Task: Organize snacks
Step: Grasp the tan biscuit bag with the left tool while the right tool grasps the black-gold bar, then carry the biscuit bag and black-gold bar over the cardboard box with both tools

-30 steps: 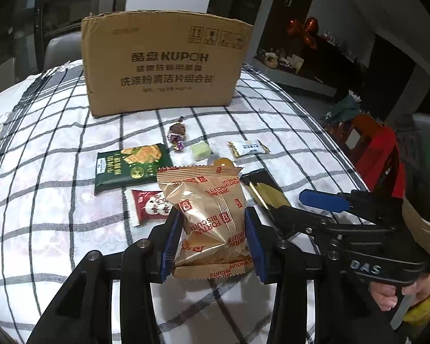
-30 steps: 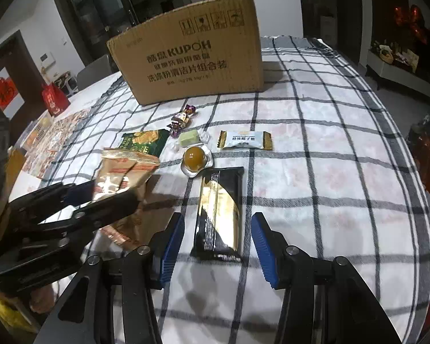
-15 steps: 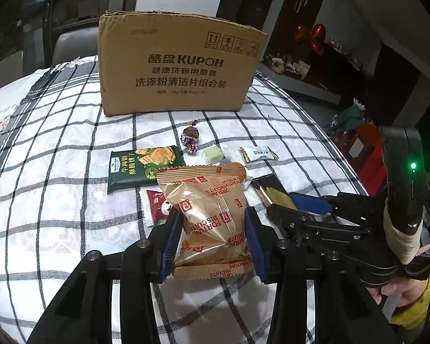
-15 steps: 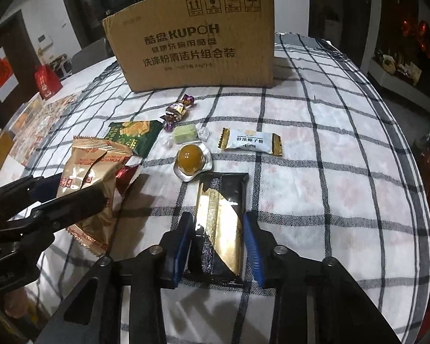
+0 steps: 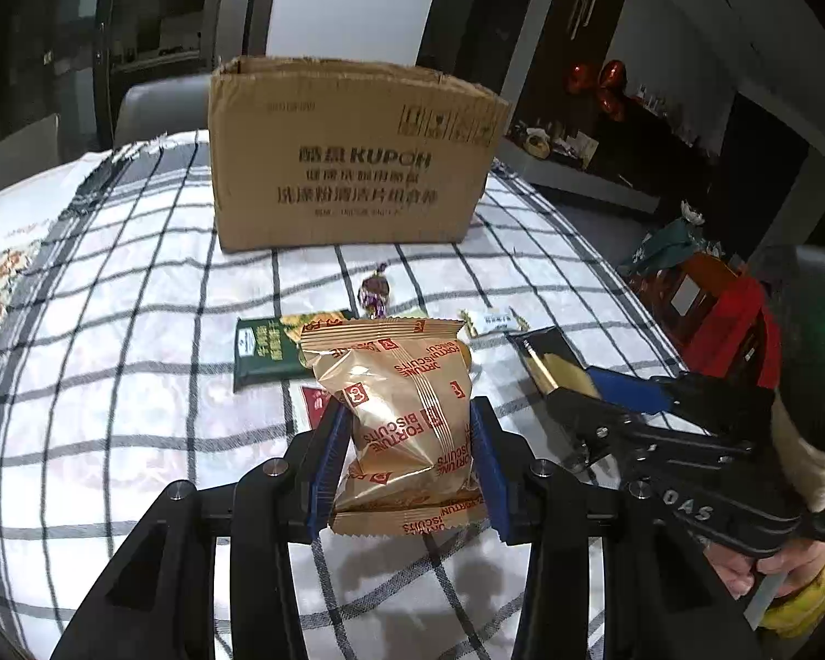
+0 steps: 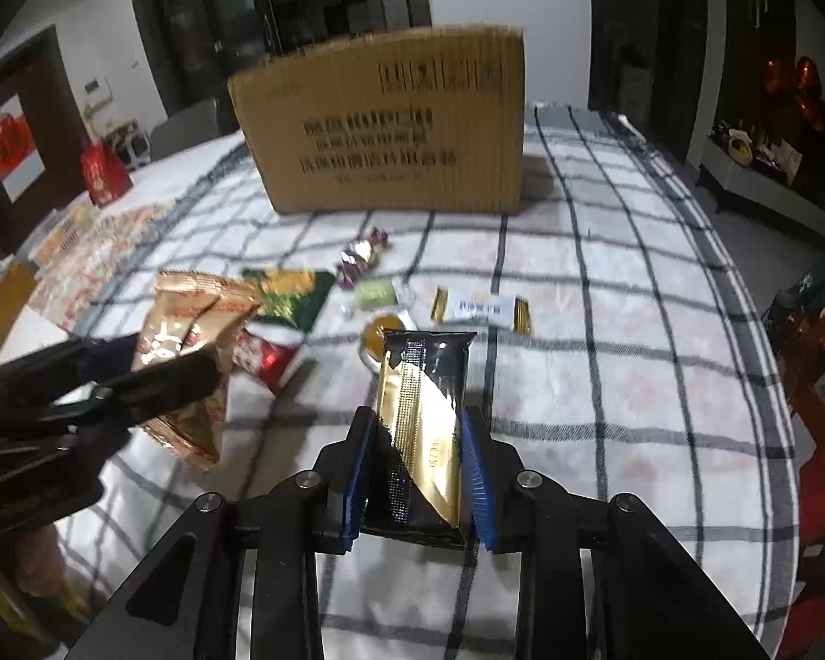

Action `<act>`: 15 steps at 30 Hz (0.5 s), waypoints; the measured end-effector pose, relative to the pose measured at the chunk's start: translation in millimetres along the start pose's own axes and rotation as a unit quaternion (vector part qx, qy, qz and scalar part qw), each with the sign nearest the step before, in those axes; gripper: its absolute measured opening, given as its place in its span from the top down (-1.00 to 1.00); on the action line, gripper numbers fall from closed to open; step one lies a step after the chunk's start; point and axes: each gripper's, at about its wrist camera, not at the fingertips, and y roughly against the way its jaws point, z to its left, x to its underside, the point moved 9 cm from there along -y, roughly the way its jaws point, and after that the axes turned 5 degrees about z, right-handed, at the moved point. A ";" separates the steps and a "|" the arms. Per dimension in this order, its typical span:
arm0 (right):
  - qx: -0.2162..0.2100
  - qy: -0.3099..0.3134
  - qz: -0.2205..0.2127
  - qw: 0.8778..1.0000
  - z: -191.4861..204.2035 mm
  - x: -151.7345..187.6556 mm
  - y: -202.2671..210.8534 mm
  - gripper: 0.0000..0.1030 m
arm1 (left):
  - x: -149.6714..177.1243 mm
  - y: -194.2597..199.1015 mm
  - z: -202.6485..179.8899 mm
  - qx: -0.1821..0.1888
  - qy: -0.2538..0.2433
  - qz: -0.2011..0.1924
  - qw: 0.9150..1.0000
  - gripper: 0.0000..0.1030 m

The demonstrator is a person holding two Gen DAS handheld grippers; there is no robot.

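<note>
My left gripper (image 5: 407, 467) is shut on a gold Fortune Biscuits packet (image 5: 401, 412) and holds it above the checked tablecloth. My right gripper (image 6: 418, 473) is shut on a black and gold snack bar (image 6: 421, 429), lifted off the table. The bar also shows in the left wrist view (image 5: 550, 357), and the gold packet in the right wrist view (image 6: 192, 341). A brown cardboard box (image 5: 352, 159) stands at the back of the table, its top open.
On the cloth lie a green cracker packet (image 5: 267, 352), a red packet (image 6: 264, 355), a purple wrapped candy (image 5: 377, 291), a pale green sweet (image 6: 374, 294), an orange jelly cup (image 6: 382, 330) and a white and gold bar (image 6: 481, 308). Red bags (image 5: 731, 319) stand right of the table.
My right gripper closed on the black and gold bar and lifted it. Both grippers have risen and moved towards the box with their snacks.
</note>
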 end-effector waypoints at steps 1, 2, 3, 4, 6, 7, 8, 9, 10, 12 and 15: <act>-0.001 -0.001 -0.006 1.000 0.8 -2.9 4.5 0.37 | -2.1 2.9 -0.1 0.000 0.000 -0.004 1.000 0.17; -0.003 0.000 -0.013 1.000 2.1 -6.5 10.0 0.37 | -4.8 6.9 -0.1 0.001 -0.001 -0.009 1.000 0.17; -0.005 0.001 -0.019 1.000 3.4 -10.5 14.8 0.37 | -7.7 10.2 0.1 0.002 -0.001 -0.013 1.000 0.17; -0.007 0.002 -0.025 1.000 5.4 -14.6 20.4 0.37 | -12.3 15.2 0.6 0.001 -0.002 -0.019 1.000 0.17; -0.009 0.007 -0.040 0.999 9.0 -24.6 30.5 0.37 | -22.6 24.7 0.8 -0.004 -0.007 -0.031 0.999 0.17; -0.010 0.008 -0.045 0.999 10.4 -28.6 33.9 0.37 | -26.5 28.2 1.1 -0.007 -0.009 -0.036 0.999 0.17; -0.011 0.009 -0.053 0.999 11.9 -34.6 38.6 0.37 | -32.9 33.5 1.2 -0.010 -0.011 -0.042 0.999 0.17; -0.012 0.009 -0.058 0.998 12.9 -39.1 41.7 0.37 | -36.9 36.1 2.0 -0.011 -0.012 -0.045 0.999 0.17; -0.013 0.009 -0.066 0.998 13.8 -46.8 46.4 0.37 | -43.3 40.8 2.1 -0.013 -0.014 -0.051 0.998 0.17; -0.013 0.008 -0.074 0.997 13.7 -56.3 50.5 0.37 | -55.5 48.6 1.6 -0.015 -0.018 -0.061 0.998 0.17; -0.016 0.002 -0.090 0.996 13.6 -76.6 60.4 0.37 | -71.7 57.0 1.3 -0.018 -0.023 -0.073 0.997 0.17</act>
